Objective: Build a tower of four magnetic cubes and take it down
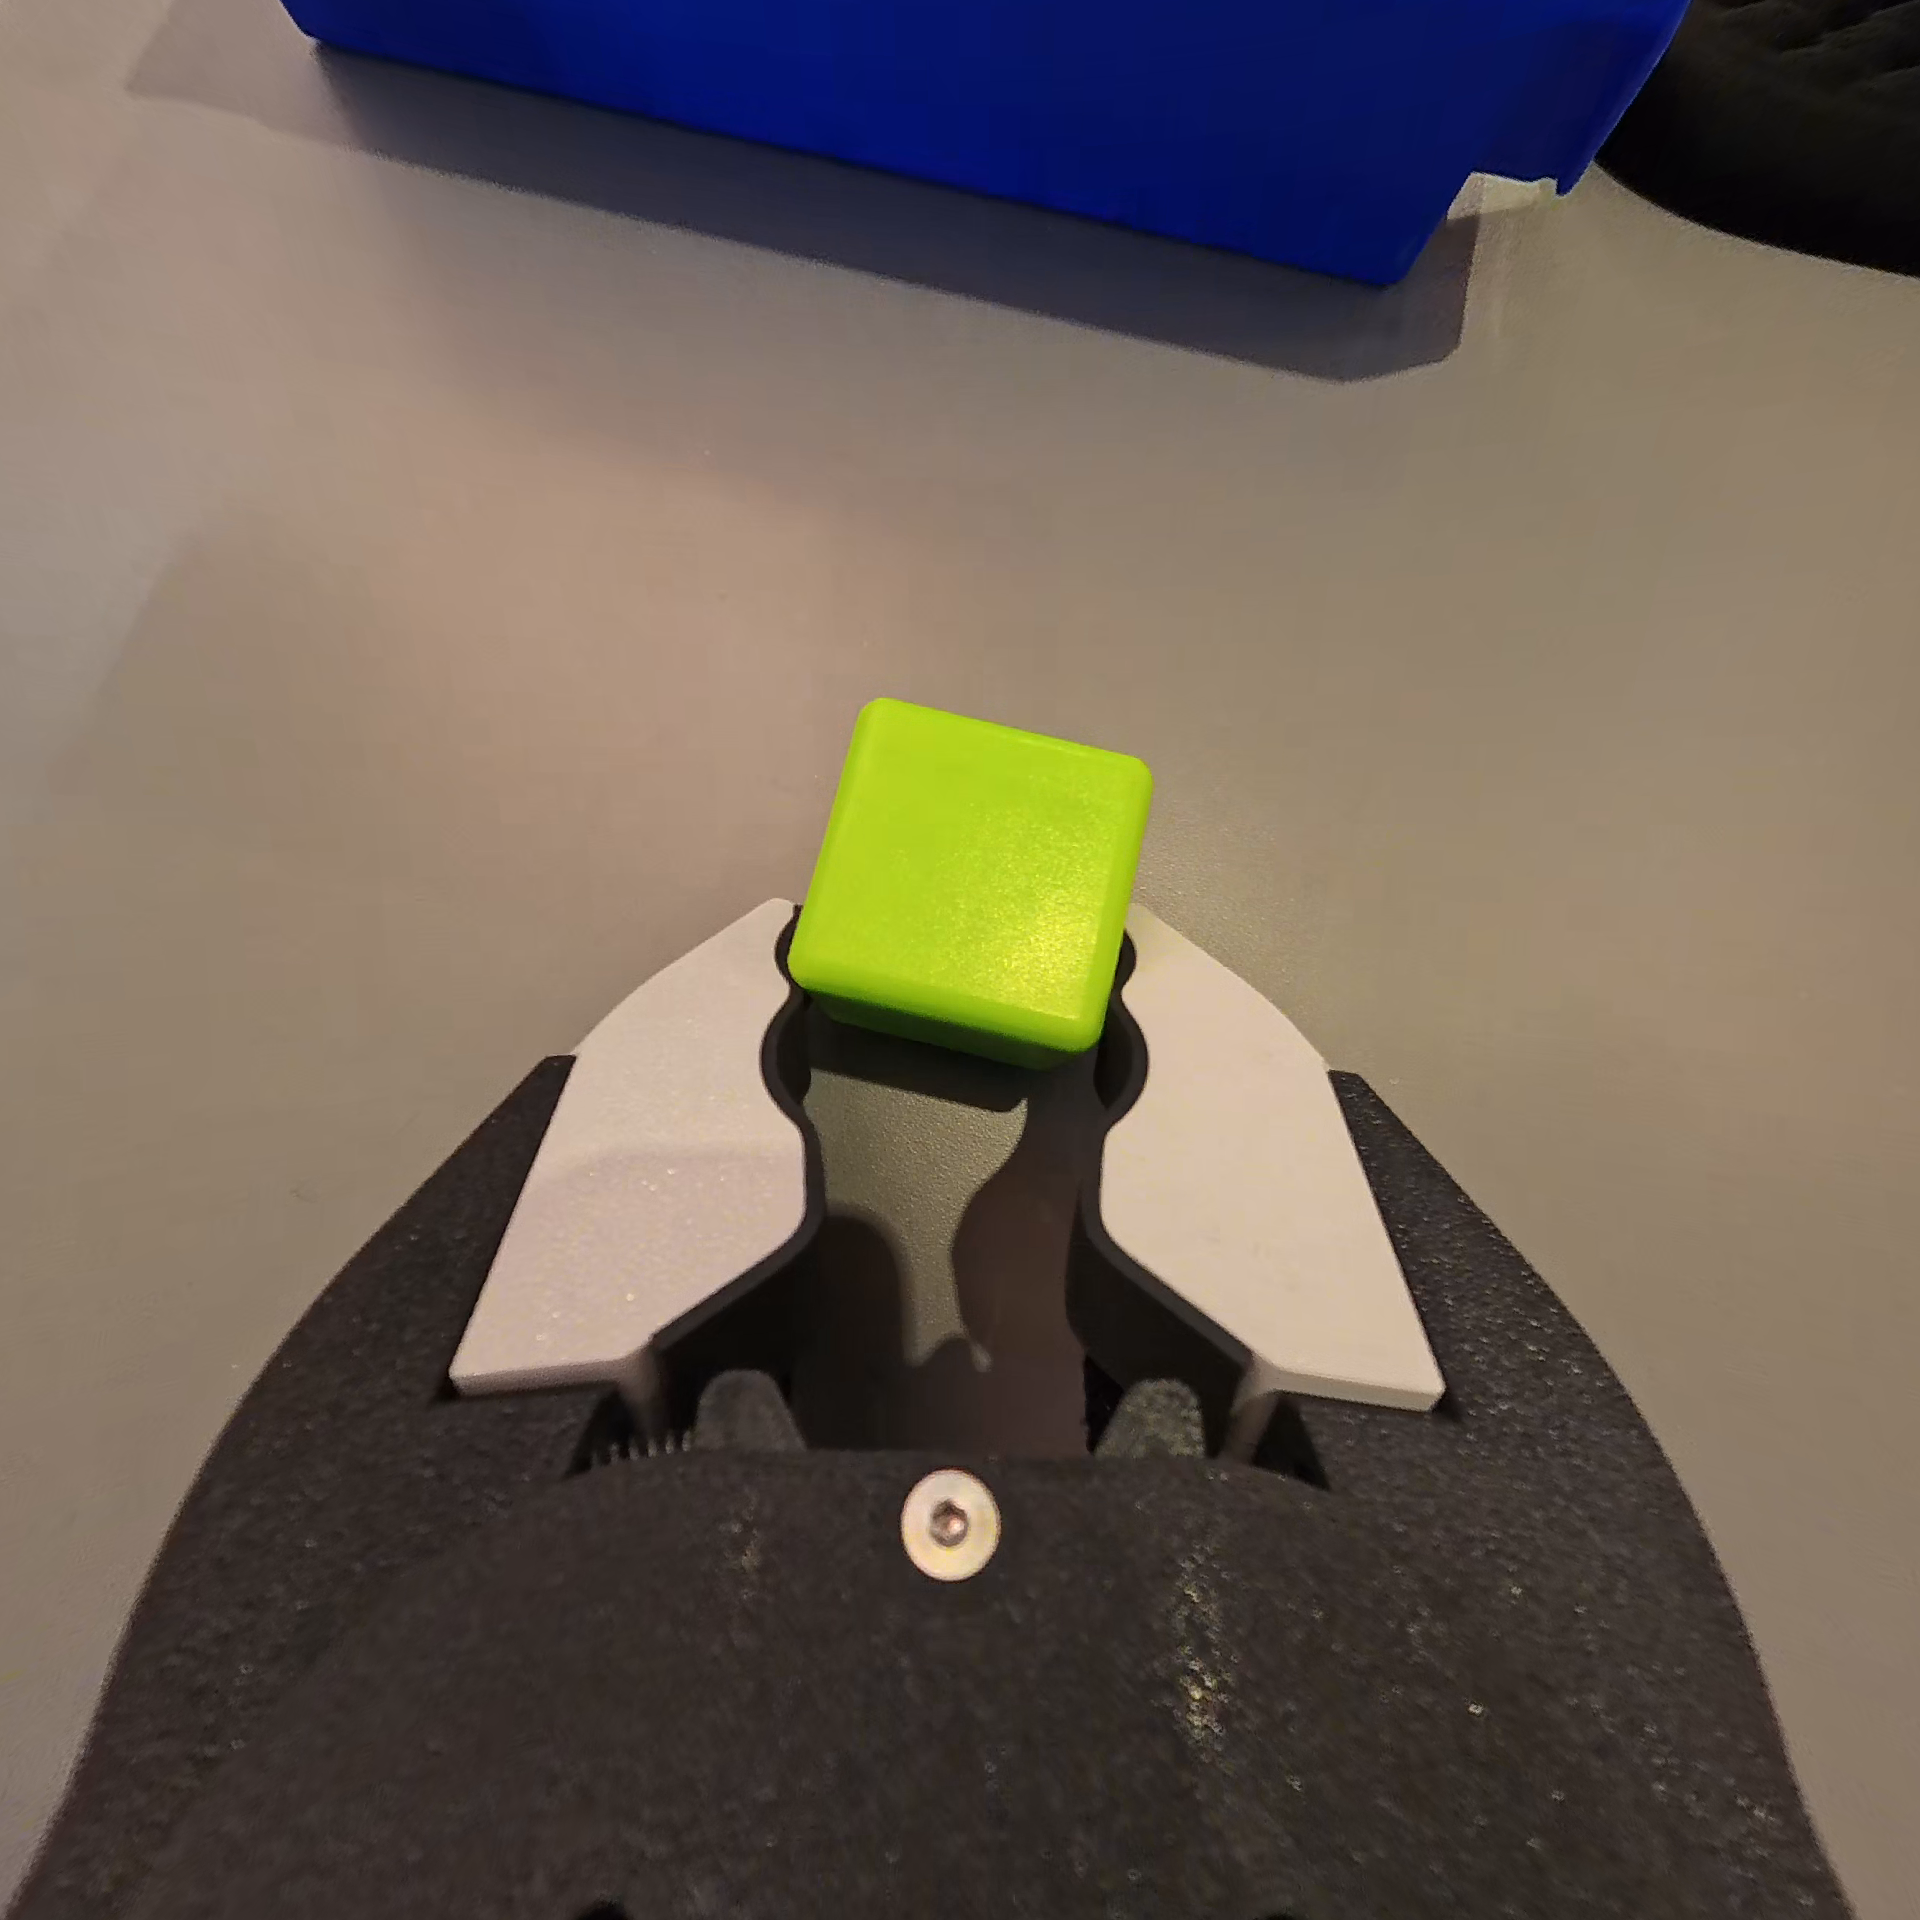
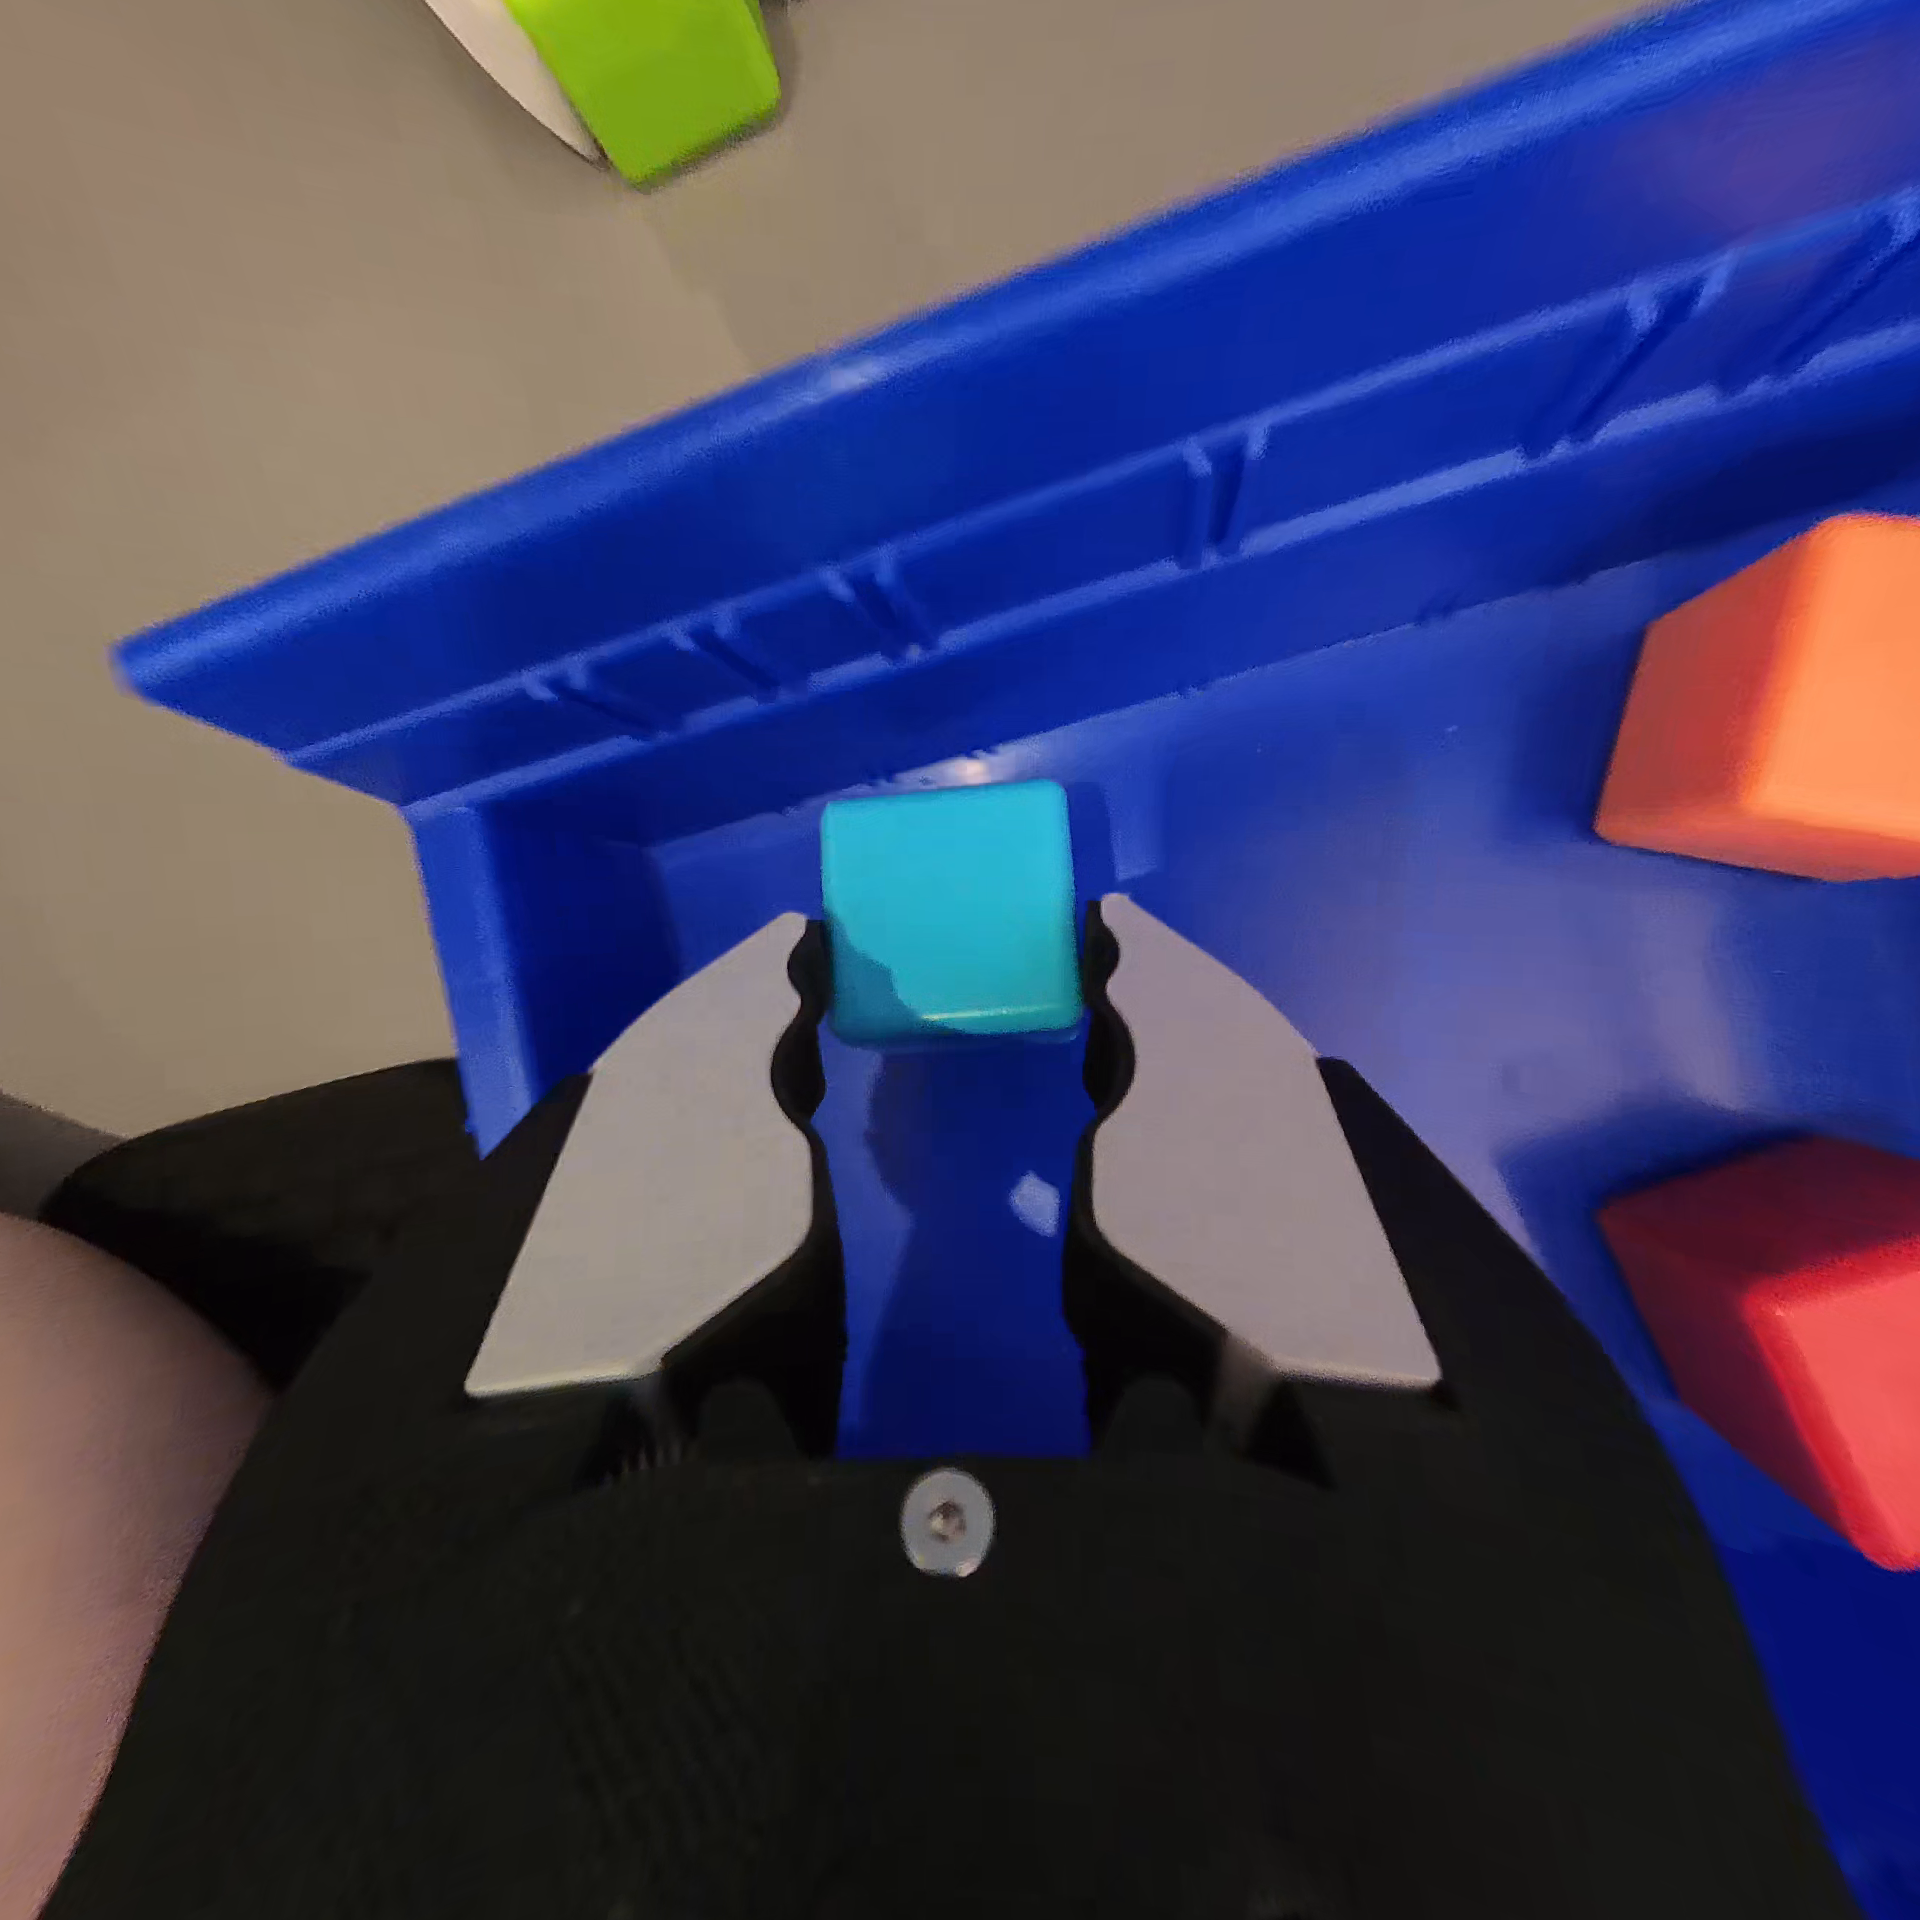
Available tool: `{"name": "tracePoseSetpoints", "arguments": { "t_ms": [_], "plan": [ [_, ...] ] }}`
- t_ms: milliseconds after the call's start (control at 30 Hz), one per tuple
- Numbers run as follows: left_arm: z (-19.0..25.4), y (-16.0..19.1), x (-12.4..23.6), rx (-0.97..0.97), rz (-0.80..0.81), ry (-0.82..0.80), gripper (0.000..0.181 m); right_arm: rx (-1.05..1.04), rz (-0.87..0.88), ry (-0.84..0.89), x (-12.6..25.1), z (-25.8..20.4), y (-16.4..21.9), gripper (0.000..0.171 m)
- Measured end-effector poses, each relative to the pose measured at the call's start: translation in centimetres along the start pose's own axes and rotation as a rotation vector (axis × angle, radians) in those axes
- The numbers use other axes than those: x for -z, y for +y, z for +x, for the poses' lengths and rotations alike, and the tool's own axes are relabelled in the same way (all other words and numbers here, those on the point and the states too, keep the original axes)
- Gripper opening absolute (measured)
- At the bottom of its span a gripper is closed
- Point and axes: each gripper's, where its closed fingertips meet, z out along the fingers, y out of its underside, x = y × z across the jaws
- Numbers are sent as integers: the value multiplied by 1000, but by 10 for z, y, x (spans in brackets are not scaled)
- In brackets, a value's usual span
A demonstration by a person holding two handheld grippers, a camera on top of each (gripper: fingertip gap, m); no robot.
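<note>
My left gripper (image 1: 961,935) is shut on a lime green cube (image 1: 971,883) and holds it just over the grey table (image 1: 520,582), in front of the blue bin (image 1: 935,114). My right gripper (image 2: 951,935) is shut on a cyan cube (image 2: 951,909) inside the blue bin (image 2: 831,499), near its corner. An orange cube (image 2: 1787,707) and a red cube (image 2: 1808,1340) lie in the bin at the right. The green cube (image 2: 665,83) and a left fingertip (image 2: 520,62) show at the top of the right wrist view.
The bin's ribbed wall (image 2: 1039,582) stands just beyond the cyan cube. A dark object (image 1: 1787,135) lies right of the bin. A person's arm (image 2: 94,1507) shows at the lower left of the right wrist view. Grey table surface (image 2: 260,364) lies outside the bin. My hands' fingertips stand some 20 centimetres from each other.
</note>
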Motion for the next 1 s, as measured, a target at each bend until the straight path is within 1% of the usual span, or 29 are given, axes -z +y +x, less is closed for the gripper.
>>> {"name": "tracePoseSetpoints", "arguments": {
  "t_ms": [100,200,233,300,367,433,500,567,633,700,767,833,900,1000],
  "plan": [
    [0,0,0,2,0,-4,53,-103,-19,-8,-9,9,4,50],
    [-1,0,0,0,-1,-11,52,-194,-25,-60,-8,6,7,65],
    [-1,-1,0,-4,2,-18,52,-201,-22,-48,-6,7,8,69],
    [-2,-5,1,-14,18,-29,52,-215,15,0,5,12,2,69],
    [-2,-13,7,-14,54,-38,52,-234,70,75,25,17,-9,69],
    [-6,-24,17,-22,86,-65,52,-257,156,182,51,24,-28,65],
    [-14,-38,34,-35,141,-132,52,-294,270,240,78,20,-57,62],
    [-21,-55,54,-36,224,-201,52,-350,415,218,97,5,-95,59],
    [-24,-72,73,-33,307,-251,52,-420,538,104,102,-19,-137,58],
    [-23,-86,88,-40,380,-287,52,-434,619,-28,95,-44,-176,59],
    [-20,-94,97,-48,420,-306,52,-419,633,-91,75,-58,-203,59],
    [-18,-99,102,-70,439,-340,52,-429,585,-120,46,-64,-216,60],
    [-18,-101,104,-99,426,-377,52,-446,568,-194,25,-72,-227,60],
    [-15,-101,102,-114,418,-381,52,-467,486,-287,-4,-84,-230,60]
  ]
}}
